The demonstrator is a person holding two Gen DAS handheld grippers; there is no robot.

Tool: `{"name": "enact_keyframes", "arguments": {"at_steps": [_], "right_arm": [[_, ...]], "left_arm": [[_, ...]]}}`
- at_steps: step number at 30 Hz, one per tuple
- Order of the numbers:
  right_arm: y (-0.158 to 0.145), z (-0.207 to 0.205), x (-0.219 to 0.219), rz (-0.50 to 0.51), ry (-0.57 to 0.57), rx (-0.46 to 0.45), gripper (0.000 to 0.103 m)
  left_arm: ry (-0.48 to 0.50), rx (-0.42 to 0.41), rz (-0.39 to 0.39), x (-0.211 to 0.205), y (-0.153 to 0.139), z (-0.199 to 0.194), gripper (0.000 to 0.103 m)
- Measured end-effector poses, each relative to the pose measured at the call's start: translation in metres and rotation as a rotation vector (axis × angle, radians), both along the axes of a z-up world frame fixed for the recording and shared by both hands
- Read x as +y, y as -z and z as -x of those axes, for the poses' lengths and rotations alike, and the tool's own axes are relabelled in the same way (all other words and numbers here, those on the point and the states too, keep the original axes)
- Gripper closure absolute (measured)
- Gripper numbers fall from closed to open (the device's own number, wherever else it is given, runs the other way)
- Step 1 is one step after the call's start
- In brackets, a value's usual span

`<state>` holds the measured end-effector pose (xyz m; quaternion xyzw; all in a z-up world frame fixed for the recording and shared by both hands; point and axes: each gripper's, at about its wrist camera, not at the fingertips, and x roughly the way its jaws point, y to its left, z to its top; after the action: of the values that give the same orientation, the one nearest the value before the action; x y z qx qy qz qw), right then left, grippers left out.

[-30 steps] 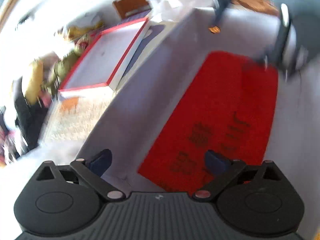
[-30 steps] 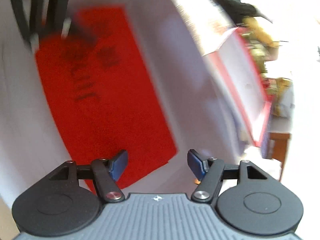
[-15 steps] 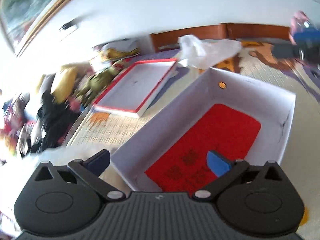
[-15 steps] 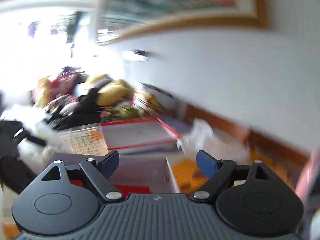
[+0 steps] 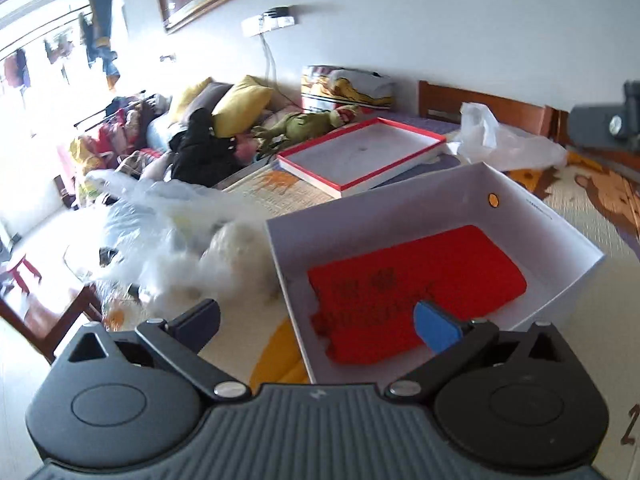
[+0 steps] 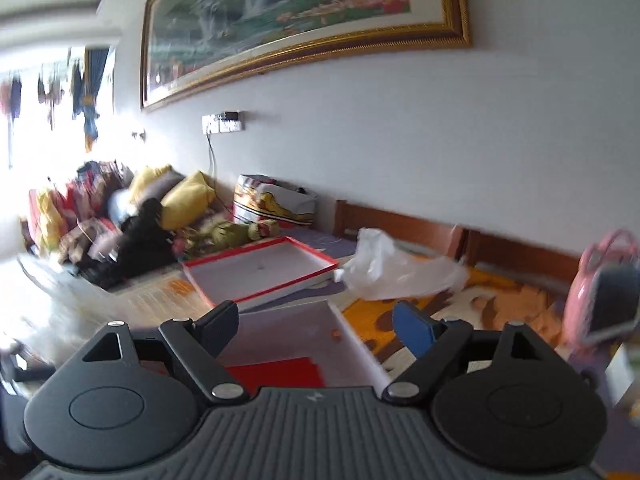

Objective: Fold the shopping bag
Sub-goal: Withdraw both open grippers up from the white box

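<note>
Jaws of the left gripper [image 5: 316, 322] stand apart, empty, above the folded red shopping bag [image 5: 416, 284] lying flat in the white box [image 5: 552, 220]; thin, limp, light, probably slippery, best pinched at an edge. Right gripper [image 6: 316, 326] gapes too, bag [image 6: 280, 372] just below.

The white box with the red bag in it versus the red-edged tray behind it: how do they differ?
The white box has tall, plain white walls; the red-edged tray is shallow with a red rim. The white box holds the flat red bag; the red-edged tray looks bare inside. The white box lies nearer the camera, the tray beyond it. Both are open-topped, rectangular and white inside.
</note>
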<state>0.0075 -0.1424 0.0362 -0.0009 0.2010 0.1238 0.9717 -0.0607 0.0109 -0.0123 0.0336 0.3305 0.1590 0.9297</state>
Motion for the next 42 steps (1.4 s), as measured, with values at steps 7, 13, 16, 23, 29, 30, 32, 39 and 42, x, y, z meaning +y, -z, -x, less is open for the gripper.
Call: {"name": "enact_keyframes", "arguments": {"at_steps": [7,13,16,23,29,30,32,39,42], "right_arm": [[0.009,0.004,-0.001,0.06,-0.038,0.063,0.016],[0.01,0.003,0.002,0.056,-0.038,0.045,0.016],[0.015,-0.003,0.005,0.068,-0.017,0.059,0.016],[0.028,-0.018,0.013,0.095,-0.099,0.188,0.016],[0.036,-0.023,0.019,0.141,-0.118,0.252,0.016],[0.038,-0.025,0.021,0.149,-0.113,0.254,0.016],[0.036,-0.021,0.02,0.151,-0.111,0.249,0.016],[0.026,-0.011,0.014,0.168,-0.083,0.227,0.016],[0.019,-0.007,0.006,0.134,-0.078,0.219,0.016]], "left_arm": [[-0.094,-0.075,0.01,-0.003,-0.004,0.007,0.001],[-0.112,-0.038,0.004,-0.003,0.015,-0.013,0.001],[-0.123,-0.035,0.021,-0.002,0.018,-0.017,0.001],[-0.132,-0.034,0.021,-0.001,0.019,-0.018,0.001],[-0.109,-0.013,0.062,-0.002,0.021,-0.016,0.001],[-0.109,-0.01,0.065,-0.002,0.021,-0.016,0.001],[-0.107,0.003,0.089,-0.003,0.021,-0.016,0.001],[-0.08,0.033,0.186,-0.011,0.021,-0.017,0.001],[-0.056,0.021,0.18,-0.021,0.017,-0.013,0.001]]}}
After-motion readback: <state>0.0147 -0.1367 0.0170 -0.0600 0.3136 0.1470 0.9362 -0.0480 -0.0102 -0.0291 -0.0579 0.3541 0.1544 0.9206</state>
